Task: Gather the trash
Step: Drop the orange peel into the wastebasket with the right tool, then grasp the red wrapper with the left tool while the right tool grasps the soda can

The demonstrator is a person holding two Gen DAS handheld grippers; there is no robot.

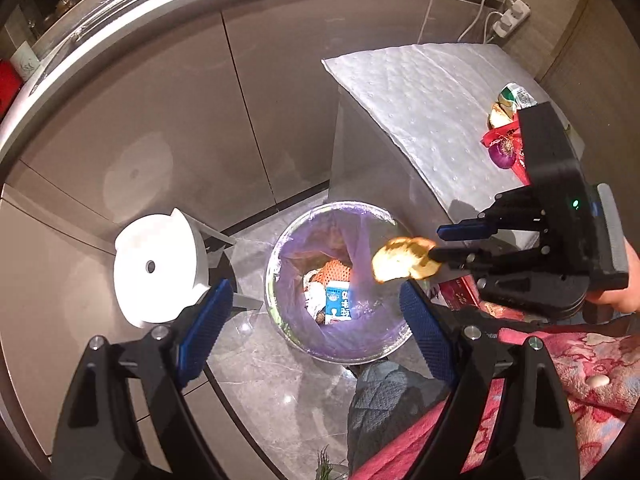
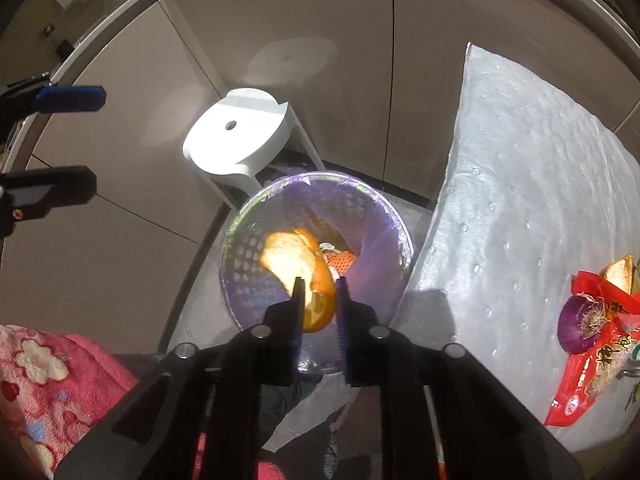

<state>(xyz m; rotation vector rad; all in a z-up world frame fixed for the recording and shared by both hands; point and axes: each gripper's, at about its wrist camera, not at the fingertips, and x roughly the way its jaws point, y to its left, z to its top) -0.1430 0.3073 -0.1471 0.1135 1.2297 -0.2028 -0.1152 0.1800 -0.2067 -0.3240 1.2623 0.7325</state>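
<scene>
Right gripper (image 2: 319, 296) pinches a curved piece of orange peel (image 2: 298, 270), orange skin outside, pale pith inside, held above the open trash bin (image 2: 240, 240). Bin is round with a purple liner; an orange net and a blue-and-white carton (image 1: 338, 304) lie inside. Left gripper (image 1: 312, 312) hangs over the bin, fingers spread, holding nothing. A red onion (image 2: 580, 326) and red wrapper (image 2: 592, 372) lie on the padded table (image 2: 520, 160).

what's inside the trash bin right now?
The trash bin has a purple liner. Inside: orange foam netting, a blue-and-white carton and crumpled wrappers. Anything deeper is covered. The orange peel is not in yet; the right gripper holds it above.
</scene>
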